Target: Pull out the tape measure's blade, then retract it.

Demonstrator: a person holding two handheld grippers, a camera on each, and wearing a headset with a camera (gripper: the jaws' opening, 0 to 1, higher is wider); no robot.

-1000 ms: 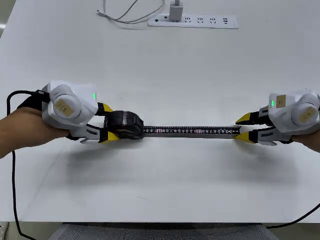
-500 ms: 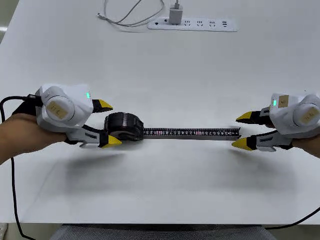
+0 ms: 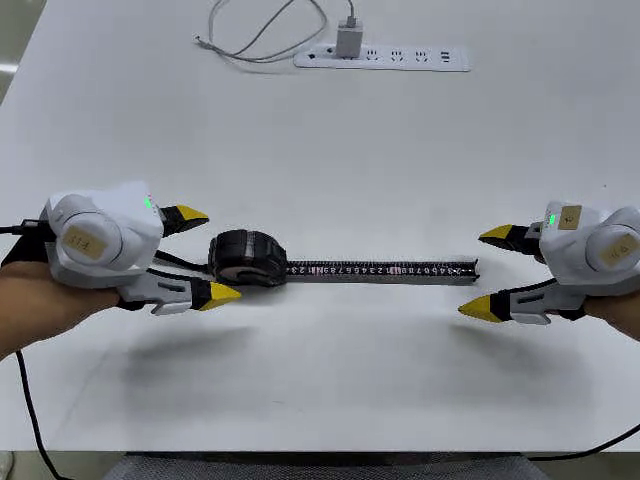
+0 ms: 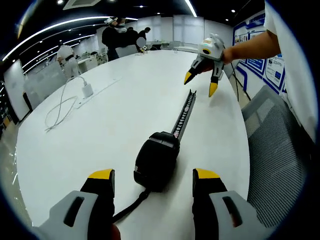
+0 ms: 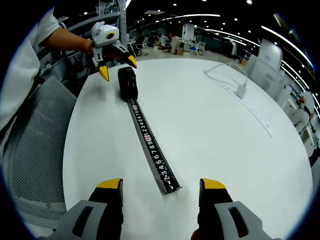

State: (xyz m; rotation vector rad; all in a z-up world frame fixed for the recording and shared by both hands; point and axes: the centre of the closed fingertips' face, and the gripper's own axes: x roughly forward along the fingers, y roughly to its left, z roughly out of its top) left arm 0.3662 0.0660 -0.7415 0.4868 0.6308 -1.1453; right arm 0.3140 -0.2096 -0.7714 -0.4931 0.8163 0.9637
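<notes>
A black tape measure (image 3: 247,258) lies on the white table (image 3: 330,160), its blade (image 3: 380,269) pulled out flat toward the right. My left gripper (image 3: 220,253) is open, its yellow fingertips standing either side of the case without touching it. In the left gripper view the case (image 4: 156,160) sits just ahead of the left gripper (image 4: 154,176). My right gripper (image 3: 472,273) is open too, its tips straddling the blade's end. In the right gripper view the blade (image 5: 150,145) ends just short of the right gripper (image 5: 160,185).
A white power strip (image 3: 385,57) with a plugged charger and a looped cable (image 3: 265,35) lies at the table's far edge. The near table edge runs just below both grippers, with a mesh chair seat (image 3: 320,466) beyond it.
Both grippers have opened and drawn back: the left let go of the case, the right let go of the blade's end. The blade stays pulled out on the table.
</notes>
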